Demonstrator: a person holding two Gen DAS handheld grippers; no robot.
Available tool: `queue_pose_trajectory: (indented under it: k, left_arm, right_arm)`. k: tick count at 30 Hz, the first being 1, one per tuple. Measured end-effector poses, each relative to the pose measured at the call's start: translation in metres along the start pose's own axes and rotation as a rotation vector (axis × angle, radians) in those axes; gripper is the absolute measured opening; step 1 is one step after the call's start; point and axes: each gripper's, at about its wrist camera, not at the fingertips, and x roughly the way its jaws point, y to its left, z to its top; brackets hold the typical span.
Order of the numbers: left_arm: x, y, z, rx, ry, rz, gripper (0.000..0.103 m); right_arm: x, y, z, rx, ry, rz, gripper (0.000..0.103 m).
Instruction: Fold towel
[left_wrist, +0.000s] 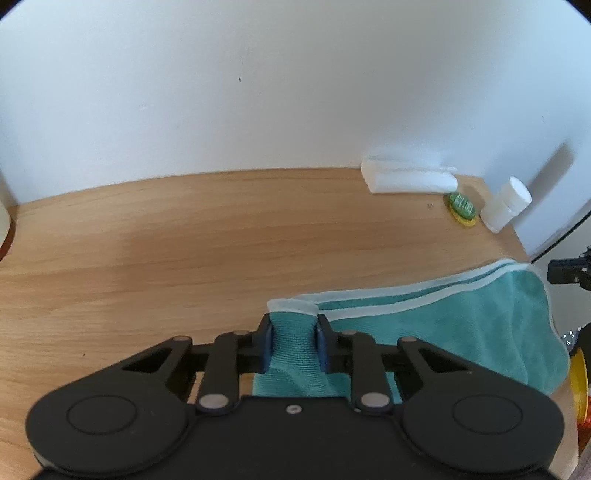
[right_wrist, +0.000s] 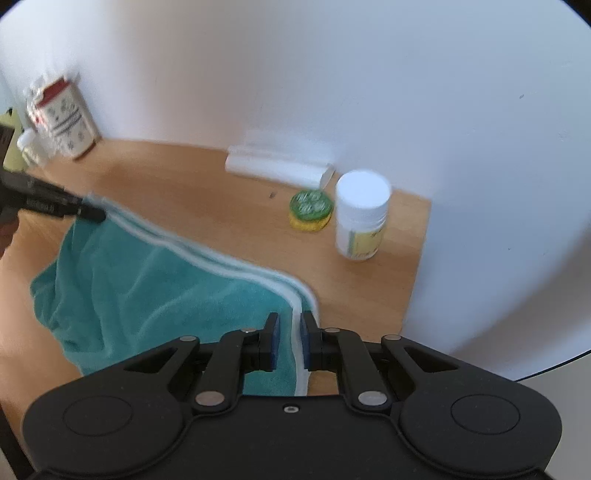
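A teal towel (left_wrist: 461, 325) with a white striped border lies bunched on the wooden table (left_wrist: 184, 240). My left gripper (left_wrist: 293, 325) is shut on its left corner, and the cloth is pinched between the blue pads. In the right wrist view the same towel (right_wrist: 147, 295) sags between both grippers. My right gripper (right_wrist: 290, 332) is shut on its right corner, with the white border running between the pads. The left gripper (right_wrist: 90, 211) shows there as a dark bar at the towel's far corner. Part of the right gripper (left_wrist: 569, 273) appears at the right edge of the left wrist view.
By the white wall lie a white roll (right_wrist: 277, 168), a green and yellow lid (right_wrist: 310, 210) and a white pill bottle (right_wrist: 362, 214). A patterned carton (right_wrist: 66, 118) stands at the far left corner. The table's right edge (right_wrist: 417, 266) is close to the right gripper.
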Motion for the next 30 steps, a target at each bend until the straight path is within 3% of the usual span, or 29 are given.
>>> queue_pose_trajectory:
  k: [3,6,9,10,13,15,19,23,28,30]
  left_arm:
    - [-0.006,-0.003,-0.001,-0.002,-0.005,0.005,0.02]
    - [-0.009,-0.004,-0.002,-0.023,-0.013,0.017,0.021]
    - [-0.006,-0.006,-0.004,-0.029,0.004,0.042,0.022]
    - [-0.006,-0.008,-0.004,-0.025,0.007,0.051,0.026]
    - [-0.004,-0.014,-0.002,0.016,0.013,0.098,0.048]
    - [-0.005,-0.016,-0.003,0.024,0.018,0.112,0.049]
    - [-0.013,-0.013,-0.005,0.025,0.038,0.143,0.085]
    - [-0.032,-0.006,-0.012,0.023,0.033,0.193,0.088]
    - [-0.067,-0.012,-0.023,0.028,0.014,0.28,0.092]
    - [-0.082,-0.021,-0.028,-0.026,-0.017,0.2,0.096]
  right_arm:
    - [-0.001,-0.001,-0.001,-0.004,0.014,0.024,0.009]
    - [0.001,-0.001,-0.002,-0.025,0.011,-0.011,0.011]
    - [0.008,-0.004,-0.002,-0.022,0.031,-0.018,0.026]
    - [0.011,-0.005,-0.002,-0.018,0.035,-0.02,0.034]
    - [0.017,-0.01,-0.002,-0.006,0.049,-0.024,0.034]
    - [0.015,-0.008,0.0,-0.023,0.042,-0.035,0.034]
    - [0.005,0.007,0.0,-0.081,0.027,-0.068,0.034]
    - [-0.003,0.047,-0.009,-0.217,0.015,-0.136,0.034]
    - [0.006,0.086,-0.028,-0.172,-0.015,-0.008,0.034]
    - [0.015,0.11,-0.032,-0.161,-0.059,0.057,0.034]
